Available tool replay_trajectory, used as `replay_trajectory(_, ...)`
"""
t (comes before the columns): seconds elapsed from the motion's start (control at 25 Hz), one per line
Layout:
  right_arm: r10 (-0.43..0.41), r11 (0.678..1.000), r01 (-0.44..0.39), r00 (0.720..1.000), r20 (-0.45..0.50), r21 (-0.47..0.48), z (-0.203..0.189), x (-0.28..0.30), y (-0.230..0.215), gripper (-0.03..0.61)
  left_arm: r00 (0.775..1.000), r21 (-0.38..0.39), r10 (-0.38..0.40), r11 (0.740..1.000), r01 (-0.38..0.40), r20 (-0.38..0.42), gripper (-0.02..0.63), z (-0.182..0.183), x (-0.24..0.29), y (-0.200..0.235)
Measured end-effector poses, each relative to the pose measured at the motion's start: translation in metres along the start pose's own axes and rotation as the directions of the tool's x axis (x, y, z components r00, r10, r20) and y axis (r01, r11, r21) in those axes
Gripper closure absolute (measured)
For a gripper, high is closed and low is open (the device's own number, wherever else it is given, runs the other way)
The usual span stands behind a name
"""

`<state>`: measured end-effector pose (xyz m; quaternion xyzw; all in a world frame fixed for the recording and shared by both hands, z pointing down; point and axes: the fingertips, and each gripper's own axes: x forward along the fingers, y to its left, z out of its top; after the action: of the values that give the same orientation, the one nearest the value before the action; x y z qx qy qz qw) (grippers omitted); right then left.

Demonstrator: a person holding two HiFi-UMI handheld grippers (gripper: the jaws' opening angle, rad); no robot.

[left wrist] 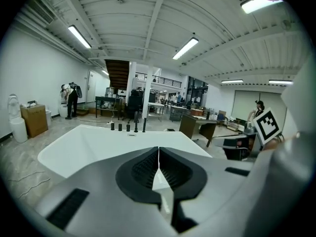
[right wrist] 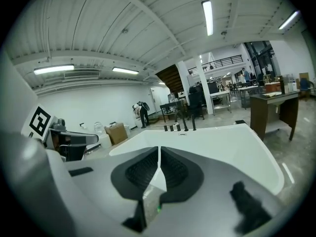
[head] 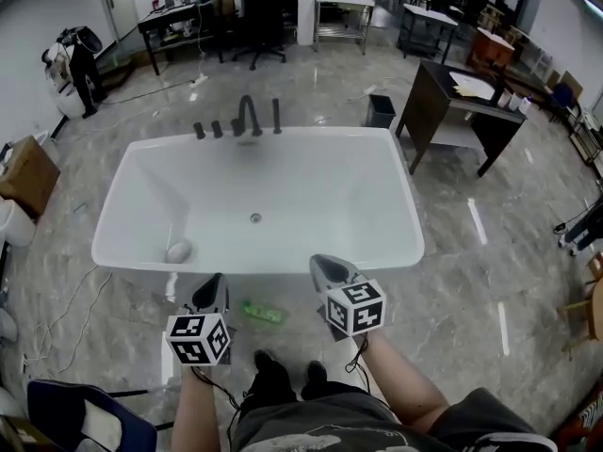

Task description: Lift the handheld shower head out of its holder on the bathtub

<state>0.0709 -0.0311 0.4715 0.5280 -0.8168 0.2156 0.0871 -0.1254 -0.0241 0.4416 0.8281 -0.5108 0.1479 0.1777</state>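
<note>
The white bathtub (head: 122, 217) fills the middle of the head view. Black fittings stand on its far rim: small knobs, a curved spout (head: 248, 116) and, at the right end, the slim upright handheld shower head (head: 277, 116) in its holder. It also shows far off as the shower head (left wrist: 144, 124) in the left gripper view and the shower head (right wrist: 193, 122) in the right gripper view. My left gripper (head: 215, 282) (left wrist: 158, 149) and right gripper (head: 322, 264) (right wrist: 159, 149) hover by the tub's near rim, both shut and empty, a tub's length from the fittings.
A white rounded object (head: 178, 250) lies inside the tub near its left corner, and a drain (head: 255, 217) sits mid-floor. A green item (head: 263, 313) lies on the floor by my feet. A black bin (head: 381, 111) and dark desk (head: 452, 102) stand right of the tub, a cardboard box (head: 28, 172) left.
</note>
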Motion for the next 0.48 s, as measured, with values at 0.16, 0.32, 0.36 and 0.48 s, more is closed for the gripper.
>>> replay_trajectory(0.16,-0.033,0.999,0.033,0.999,-0.003,0.012,0.005,0.029,-0.005,0.551,1.0,-0.005,-0.028,1.0,0.028,-0.012,0.598,0.004,0.027,0.028)
replay_trajectory(0.32,-0.091,0.995,0.09,0.996,0.005,0.033,0.017,0.057,-0.01,0.551,0.995,-0.006,-0.088,0.996,0.088,-0.037,0.598,0.008,0.057,0.052)
replay_trajectory(0.36,-0.105,0.994,0.105,0.994,0.005,0.035,0.019,0.065,-0.012,0.551,0.994,-0.011,-0.103,0.995,0.103,-0.04,0.598,0.009,0.065,0.058)
replay_trajectory(0.48,-0.155,0.987,0.155,0.988,0.008,0.043,0.028,0.089,-0.017,0.551,0.988,-0.025,-0.146,0.989,0.145,-0.042,0.598,0.014,0.087,0.075)
